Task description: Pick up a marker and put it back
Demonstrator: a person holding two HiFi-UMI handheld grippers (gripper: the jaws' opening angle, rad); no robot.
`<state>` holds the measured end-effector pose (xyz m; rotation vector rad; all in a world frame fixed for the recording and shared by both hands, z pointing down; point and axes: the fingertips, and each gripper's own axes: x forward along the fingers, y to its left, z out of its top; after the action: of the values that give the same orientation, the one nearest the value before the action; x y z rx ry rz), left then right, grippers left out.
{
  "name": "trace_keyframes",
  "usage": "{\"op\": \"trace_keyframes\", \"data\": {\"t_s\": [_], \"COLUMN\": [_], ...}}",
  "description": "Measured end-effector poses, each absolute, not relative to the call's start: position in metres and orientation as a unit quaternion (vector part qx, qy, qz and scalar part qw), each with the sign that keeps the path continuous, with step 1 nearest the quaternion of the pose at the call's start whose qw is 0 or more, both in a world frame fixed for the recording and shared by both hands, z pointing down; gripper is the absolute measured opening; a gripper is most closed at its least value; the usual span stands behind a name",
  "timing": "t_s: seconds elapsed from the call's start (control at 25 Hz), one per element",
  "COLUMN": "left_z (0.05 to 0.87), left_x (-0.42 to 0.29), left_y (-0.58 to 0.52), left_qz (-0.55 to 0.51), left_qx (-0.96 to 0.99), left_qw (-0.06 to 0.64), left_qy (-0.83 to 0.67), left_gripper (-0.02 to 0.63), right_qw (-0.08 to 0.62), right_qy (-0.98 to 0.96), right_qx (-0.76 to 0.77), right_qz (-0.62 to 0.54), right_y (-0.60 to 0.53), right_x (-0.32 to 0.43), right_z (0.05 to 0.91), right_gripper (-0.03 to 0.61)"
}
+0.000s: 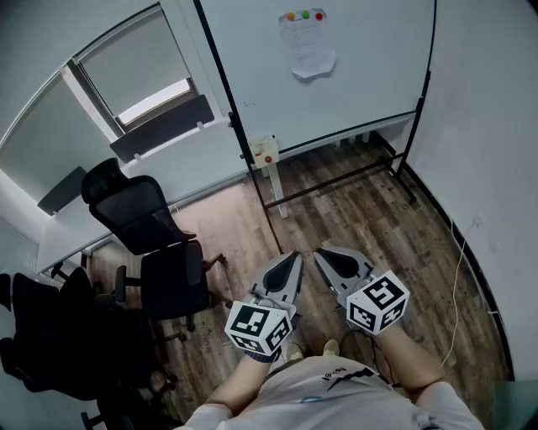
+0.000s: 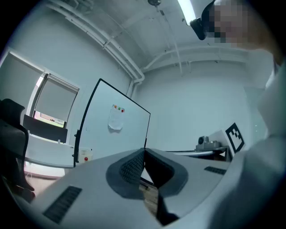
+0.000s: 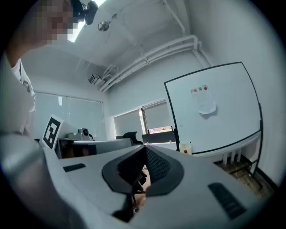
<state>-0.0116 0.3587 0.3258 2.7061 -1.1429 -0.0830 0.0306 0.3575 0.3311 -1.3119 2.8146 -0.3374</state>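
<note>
No marker shows in any view. A whiteboard (image 1: 353, 76) on a black wheeled frame stands ahead, with a sheet of paper (image 1: 308, 49) pinned under coloured magnets (image 1: 303, 15). Its tray (image 1: 345, 134) is too far off to tell what lies on it. My left gripper (image 1: 294, 255) and right gripper (image 1: 319, 251) hang side by side close to the person's body, over the wooden floor, well short of the board. In the left gripper view the left gripper (image 2: 144, 151) has its jaws meeting at the tips with nothing between them. The right gripper (image 3: 144, 147) looks the same.
Black office chairs (image 1: 160, 252) stand at the left beside a long white desk (image 1: 84, 222). A white box with a red button (image 1: 265, 149) sits on a post by the board's left leg. A thin cable (image 1: 461, 269) runs along the right wall.
</note>
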Motion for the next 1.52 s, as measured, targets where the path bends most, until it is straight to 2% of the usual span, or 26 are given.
{"op": "trace_keyframes", "data": {"t_s": [0.48, 0.72, 0.92, 1.52], "left_z": [0.325, 0.310, 0.321, 0.346], "left_x": [0.004, 0.021, 0.037, 0.031], "left_y": [0.348, 0.347, 0.341, 0.267], "left_qz": [-0.023, -0.037, -0.036, -0.023], "left_qx": [0.917, 0.921, 0.916, 0.910], "left_qw": [0.092, 0.053, 0.077, 0.086], "left_qy": [-0.387, -0.384, -0.393, -0.404], "left_gripper": [0.011, 0.011, 0.011, 0.011], "right_qw": [0.042, 0.070, 0.069, 0.055], "right_qy": [0.907, 0.901, 0.905, 0.904], "right_qx": [-0.404, -0.418, -0.407, -0.405], "right_qz": [-0.114, -0.092, -0.106, -0.122], "right_y": [0.354, 0.349, 0.345, 0.274], "right_x": [0.048, 0.074, 0.090, 0.082], "right_z": [0.326, 0.317, 0.328, 0.348], "right_gripper": [0.014, 0.014, 0.014, 0.014]}}
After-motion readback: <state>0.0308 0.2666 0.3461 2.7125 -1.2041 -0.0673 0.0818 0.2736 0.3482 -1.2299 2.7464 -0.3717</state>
